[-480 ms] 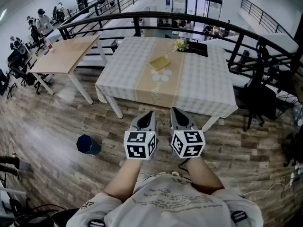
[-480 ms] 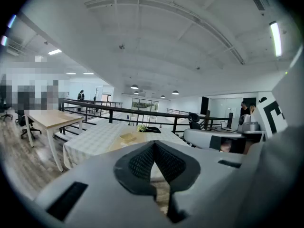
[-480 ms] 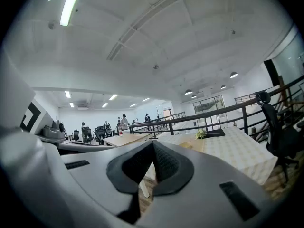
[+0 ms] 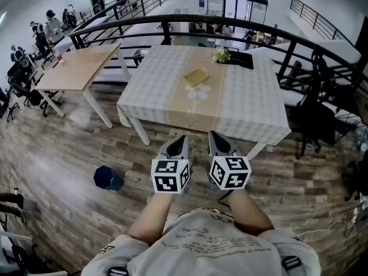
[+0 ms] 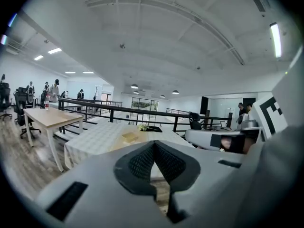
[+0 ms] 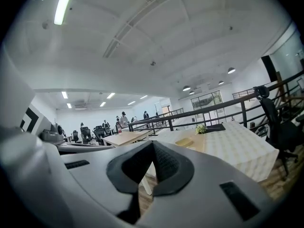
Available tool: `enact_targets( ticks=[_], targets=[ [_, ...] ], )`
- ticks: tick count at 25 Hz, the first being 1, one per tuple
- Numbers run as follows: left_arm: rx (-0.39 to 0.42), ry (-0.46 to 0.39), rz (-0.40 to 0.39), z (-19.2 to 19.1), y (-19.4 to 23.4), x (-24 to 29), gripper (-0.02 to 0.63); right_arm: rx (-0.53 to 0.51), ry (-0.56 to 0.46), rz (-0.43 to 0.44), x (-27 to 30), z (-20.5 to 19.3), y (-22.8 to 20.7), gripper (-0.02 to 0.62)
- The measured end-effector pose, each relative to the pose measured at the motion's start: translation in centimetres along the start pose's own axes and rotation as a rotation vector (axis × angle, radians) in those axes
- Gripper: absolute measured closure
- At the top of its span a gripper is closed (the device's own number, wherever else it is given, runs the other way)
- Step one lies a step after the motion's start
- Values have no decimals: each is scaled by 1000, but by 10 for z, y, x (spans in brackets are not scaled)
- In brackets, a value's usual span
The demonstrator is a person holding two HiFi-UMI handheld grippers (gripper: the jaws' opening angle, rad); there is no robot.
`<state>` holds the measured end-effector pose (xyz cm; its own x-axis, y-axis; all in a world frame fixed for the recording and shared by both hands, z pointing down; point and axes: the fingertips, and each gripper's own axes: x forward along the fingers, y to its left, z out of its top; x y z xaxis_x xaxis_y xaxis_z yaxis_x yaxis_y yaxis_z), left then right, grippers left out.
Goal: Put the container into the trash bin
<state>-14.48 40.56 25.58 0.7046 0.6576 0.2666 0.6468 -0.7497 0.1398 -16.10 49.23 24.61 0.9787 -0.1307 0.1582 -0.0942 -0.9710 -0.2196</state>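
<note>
a: what's furthest left?
b: a dark blue trash bin [image 4: 107,177], standing alone on the wood floor [image 4: 52,154]. behind it is a bare wooden table [image 4: 77,66].
a: and the left gripper?
b: the left gripper [image 4: 182,138] is held out in front of the person's chest. its jaws are pressed together with nothing between them.
a: where's the container?
b: the yellow container [image 4: 196,77] lies on the beige runner of the cloth-covered table [image 4: 155,91], toward the far side. it's well beyond both grippers and well apart from the trash bin. a small bunch of flowers [image 4: 220,54] sits near the far edge, to the container's right.
a: the right gripper?
b: the right gripper [image 4: 213,134] is just beside the left one and points the same way. its jaws are clenched shut and empty too. neither gripper touches the cloth-covered table.
a: anything further right?
b: a black railing [image 4: 299,42] curves behind the cloth-covered table, and a dark office chair [image 4: 315,119] stands past its right corner.
</note>
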Motion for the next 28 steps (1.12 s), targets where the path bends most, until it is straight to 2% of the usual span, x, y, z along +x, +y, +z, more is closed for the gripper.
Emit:
enact_targets(
  ticks=[8, 16, 22, 28],
  targets=[
    [-5, 17, -13, -13, 27, -5, 603, 2, 5, 8, 14, -15, 25, 594],
    [42, 28, -1, -11, 52, 18, 603, 4, 4, 35, 56, -8, 29, 594],
    [38, 27, 18, 0, 79, 59, 603, 6, 5, 44, 108, -2, 12, 594],
    [33, 35, 17, 14, 108, 121, 603, -7, 8, 60, 176, 10, -11, 594]
  ],
)
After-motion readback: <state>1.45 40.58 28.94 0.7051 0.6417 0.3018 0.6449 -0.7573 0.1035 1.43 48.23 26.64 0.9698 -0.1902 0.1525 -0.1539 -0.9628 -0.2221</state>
